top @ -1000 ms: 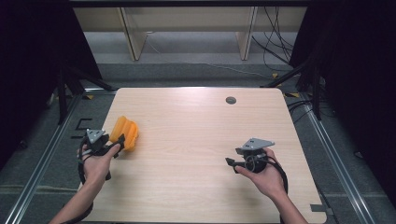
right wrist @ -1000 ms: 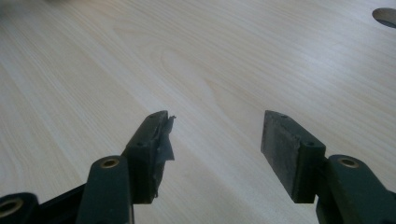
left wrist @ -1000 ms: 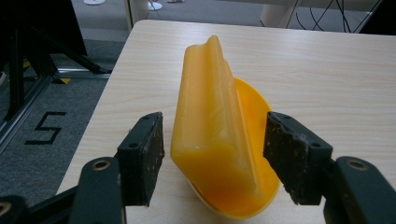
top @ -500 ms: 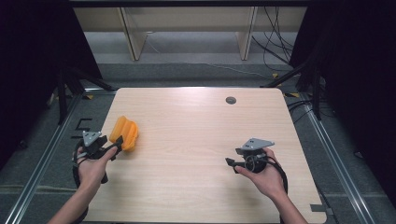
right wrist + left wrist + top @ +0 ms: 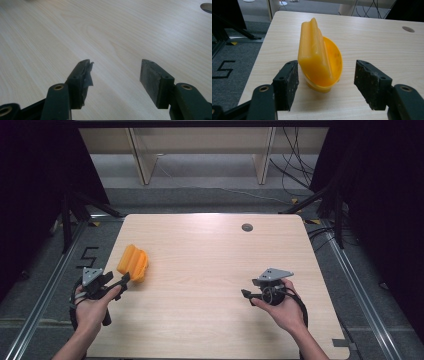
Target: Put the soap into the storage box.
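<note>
a: the orange scoop [image 5: 319, 57] sits near the table's [image 5: 210, 270] left edge, just ahead of the left gripper [image 5: 327, 80], long axis running away from it.
b: jaws?
a: spread wide, just been opening, nothing pinched. right gripper [image 5: 115, 82] also gapes, well apart.

High view: I'm fixed above the near edge, looking forward and down on the whole table [image 5: 210, 270]. Left gripper view sits low and close, facing the orange scoop [image 5: 319, 60], also seen from above [image 5: 133, 262]. Right gripper view skims bare tabletop; grommet hole [image 5: 206, 7] is shared too.
</note>
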### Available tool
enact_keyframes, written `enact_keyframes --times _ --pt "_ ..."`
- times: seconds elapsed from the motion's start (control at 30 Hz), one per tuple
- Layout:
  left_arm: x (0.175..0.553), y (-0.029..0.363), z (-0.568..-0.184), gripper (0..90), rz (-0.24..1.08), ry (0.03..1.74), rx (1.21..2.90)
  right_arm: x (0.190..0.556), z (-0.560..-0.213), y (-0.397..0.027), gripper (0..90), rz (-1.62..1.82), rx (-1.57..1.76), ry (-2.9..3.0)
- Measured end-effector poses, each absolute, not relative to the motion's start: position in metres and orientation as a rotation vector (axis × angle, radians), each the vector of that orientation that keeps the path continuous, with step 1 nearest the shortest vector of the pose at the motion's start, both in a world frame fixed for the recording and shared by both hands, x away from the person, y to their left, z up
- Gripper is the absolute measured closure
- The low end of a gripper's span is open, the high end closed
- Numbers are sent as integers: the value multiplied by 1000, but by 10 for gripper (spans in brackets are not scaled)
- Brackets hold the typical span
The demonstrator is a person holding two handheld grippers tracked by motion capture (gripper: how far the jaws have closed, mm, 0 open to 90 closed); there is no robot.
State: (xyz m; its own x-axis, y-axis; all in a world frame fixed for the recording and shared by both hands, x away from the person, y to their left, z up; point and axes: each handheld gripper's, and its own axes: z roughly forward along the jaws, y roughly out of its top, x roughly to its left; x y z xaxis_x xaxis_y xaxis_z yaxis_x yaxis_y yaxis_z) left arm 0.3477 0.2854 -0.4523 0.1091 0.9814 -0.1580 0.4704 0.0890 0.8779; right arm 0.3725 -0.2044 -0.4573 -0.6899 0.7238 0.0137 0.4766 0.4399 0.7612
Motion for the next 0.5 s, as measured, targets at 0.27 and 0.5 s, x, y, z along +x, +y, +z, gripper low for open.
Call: enact_keyframes --times 0.27,0.5 --pt "323 290 -453 355 712 1446 1518 372 -457 -205 424 1110 1043 2381" --pt "305 286 -461 365 638 1406 1554 371 -456 -203 424 1125 1053 2385"
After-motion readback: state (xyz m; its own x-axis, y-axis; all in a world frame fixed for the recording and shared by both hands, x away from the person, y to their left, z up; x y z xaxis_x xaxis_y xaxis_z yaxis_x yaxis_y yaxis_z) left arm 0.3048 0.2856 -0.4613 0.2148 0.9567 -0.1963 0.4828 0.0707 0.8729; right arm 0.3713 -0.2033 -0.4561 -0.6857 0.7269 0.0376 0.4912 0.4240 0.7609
